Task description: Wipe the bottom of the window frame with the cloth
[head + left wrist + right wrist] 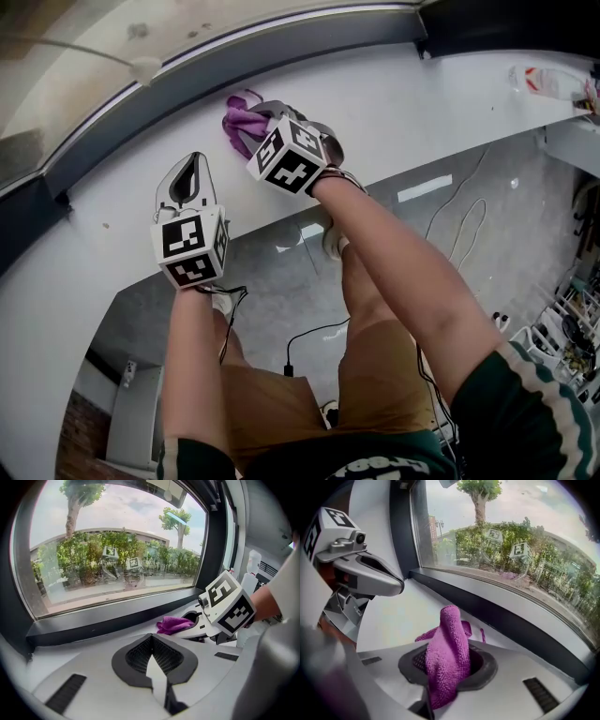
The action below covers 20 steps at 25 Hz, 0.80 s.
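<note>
Your left gripper (187,174) in the head view has its jaws drawn together at the tips with nothing in them, and it hovers over the white sill (422,103). Your right gripper (272,117) sits further along, clamped on the purple cloth (240,127). The cloth is bunched on the sill just beside the dark bottom rail of the window frame (309,47). Whether it touches the rail is not clear from here.

From the left gripper view, the left gripper (151,641) shows pads meeting with only bare sill beyond. The cloth (173,624) lies below the bottom rail (117,616), held by the right gripper (199,620).

From the right gripper view, the right gripper (450,677) pinches the cloth (447,648) firmly, a fold standing up between the jaws. The bottom rail (511,620) runs close past it, and the left gripper (365,578) waits off to the side.

My judgement is that you have the grasp done and the cloth brought to the frame. No wiped stretch can be told apart, so count the whole rail as left to do.
</note>
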Each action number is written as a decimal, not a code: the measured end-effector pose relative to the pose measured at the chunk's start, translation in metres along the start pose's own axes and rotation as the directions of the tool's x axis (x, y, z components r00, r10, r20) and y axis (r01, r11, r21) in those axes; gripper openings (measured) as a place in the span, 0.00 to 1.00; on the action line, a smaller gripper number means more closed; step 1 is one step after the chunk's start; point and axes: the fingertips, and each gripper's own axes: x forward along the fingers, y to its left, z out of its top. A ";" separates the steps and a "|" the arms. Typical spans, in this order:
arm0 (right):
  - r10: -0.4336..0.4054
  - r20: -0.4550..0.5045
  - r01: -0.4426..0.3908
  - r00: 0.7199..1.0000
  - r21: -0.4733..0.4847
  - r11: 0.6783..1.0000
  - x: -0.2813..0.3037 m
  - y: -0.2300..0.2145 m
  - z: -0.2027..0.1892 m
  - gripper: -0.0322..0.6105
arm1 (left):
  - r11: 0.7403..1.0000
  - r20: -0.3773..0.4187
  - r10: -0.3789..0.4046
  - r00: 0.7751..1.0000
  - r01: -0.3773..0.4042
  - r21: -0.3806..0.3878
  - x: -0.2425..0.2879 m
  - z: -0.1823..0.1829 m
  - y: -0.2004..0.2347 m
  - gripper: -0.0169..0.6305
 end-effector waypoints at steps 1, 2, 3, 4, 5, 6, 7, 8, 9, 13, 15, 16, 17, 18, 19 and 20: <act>-0.003 -0.002 0.003 1.000 -0.003 1.000 -0.003 -0.003 -0.003 0.20 | 1.000 -0.001 -0.005 1.000 0.005 0.004 0.002 0.001 -0.004 0.04; -0.008 -0.005 0.008 1.000 -0.004 1.000 -0.006 -0.007 -0.006 0.20 | 1.000 -0.003 -0.010 1.000 0.010 0.009 0.003 0.002 -0.009 0.04; -0.014 -0.007 0.014 1.000 -0.002 1.000 -0.009 -0.010 -0.009 0.20 | 1.000 -0.006 -0.017 1.000 0.017 0.015 0.006 0.003 -0.013 0.04; -0.020 -0.008 0.020 1.000 0.003 1.000 -0.012 -0.014 -0.013 0.20 | 0.999 -0.008 -0.023 1.000 0.023 0.023 0.008 0.005 -0.018 0.04; -0.025 -0.009 0.025 1.000 0.009 1.000 -0.015 -0.017 -0.017 0.20 | 0.999 -0.010 -0.029 1.000 0.029 0.030 0.011 0.006 -0.022 0.04; -0.029 -0.009 0.029 1.000 0.016 0.999 -0.018 -0.021 -0.021 0.20 | 0.999 -0.012 -0.035 0.999 0.035 0.036 0.013 0.008 -0.027 0.04; -0.032 -0.008 0.032 0.999 0.021 0.999 -0.020 -0.025 -0.024 0.20 | 0.998 -0.013 -0.042 0.999 0.042 0.040 0.016 0.010 -0.032 0.04; -0.036 -0.008 0.036 0.999 0.026 0.999 -0.023 -0.029 -0.028 0.20 | 0.998 -0.013 -0.048 0.999 0.049 0.044 0.020 0.012 -0.038 0.04; -0.040 -0.007 0.040 0.999 0.030 0.999 -0.026 -0.032 -0.031 0.20 | 0.997 -0.013 -0.054 0.998 0.054 0.049 0.023 0.015 -0.043 0.04; -0.055 -0.003 0.055 0.998 0.047 0.997 -0.036 -0.046 -0.044 0.20 | 0.995 -0.014 -0.077 0.997 0.078 0.068 0.034 0.021 -0.065 0.04; -0.064 -0.002 0.064 0.998 0.051 0.997 -0.042 -0.053 -0.050 0.20 | 0.993 -0.017 -0.092 0.996 0.093 0.080 0.039 0.024 -0.077 0.04; -0.069 -0.002 0.069 0.998 0.053 0.996 -0.044 -0.057 -0.054 0.20 | 0.991 -0.019 -0.098 0.995 0.100 0.087 0.041 0.025 -0.083 0.04; -0.074 -0.003 0.074 0.997 0.056 0.996 -0.047 -0.061 -0.057 0.20 | 0.990 -0.020 -0.104 0.994 0.106 0.093 0.043 0.026 -0.088 0.04; -0.079 -0.004 0.079 0.997 0.058 0.995 -0.050 -0.064 -0.060 0.20 | 0.989 -0.022 -0.109 0.994 0.111 0.097 0.046 0.027 -0.093 0.04; -0.083 -0.006 0.083 0.997 0.059 0.995 -0.053 -0.067 -0.064 0.20 | 0.988 -0.025 -0.113 0.993 0.115 0.099 0.048 0.027 -0.098 0.04; -0.086 -0.007 0.086 0.996 0.060 0.994 -0.055 -0.070 -0.067 0.20 | 0.988 -0.027 -0.116 0.993 0.118 0.101 0.050 0.027 -0.102 0.04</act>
